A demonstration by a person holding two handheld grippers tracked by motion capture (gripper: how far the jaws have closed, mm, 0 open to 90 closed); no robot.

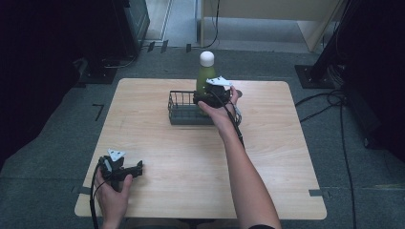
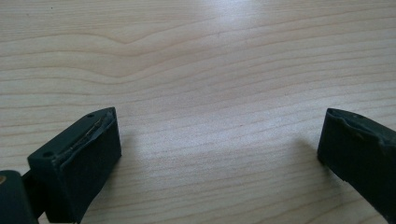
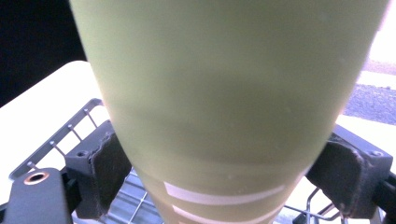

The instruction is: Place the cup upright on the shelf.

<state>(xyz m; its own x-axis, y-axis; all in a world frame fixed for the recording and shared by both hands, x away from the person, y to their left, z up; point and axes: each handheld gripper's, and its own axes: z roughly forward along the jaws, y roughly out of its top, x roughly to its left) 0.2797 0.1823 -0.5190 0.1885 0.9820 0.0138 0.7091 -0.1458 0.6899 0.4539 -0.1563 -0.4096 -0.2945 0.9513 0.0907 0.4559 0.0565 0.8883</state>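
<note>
We have the green bottle [image 1: 206, 76] standing upright at the right end of the wire basket [image 1: 180, 110], near the far side of the table [image 1: 157, 157]. Our right gripper [image 1: 206, 98] is at the bottle's lower body. In the right gripper view the bottle [image 3: 224, 102] sits between the two black pads [image 3: 109, 165], which lie right at its sides. Whether they press on it or have just come off it we cannot tell from the frames; the jaws stand partly apart, about as wide as the bottle.

Our left gripper [image 1: 138, 169] waits at the near left of the table, well apart from the basket. In the left gripper view its jaws stand wide open with nothing but bare wood [image 2: 210, 70] between them.

We judge this to be the setting-down step: the bottle is in the basket [image 3: 65, 135] and the grip is about to let go or has begun to. Next we need to spread the right jaws clear of the bottle and draw the gripper straight back toward us. The pads must not drag on the bottle, or it could tip.
</note>
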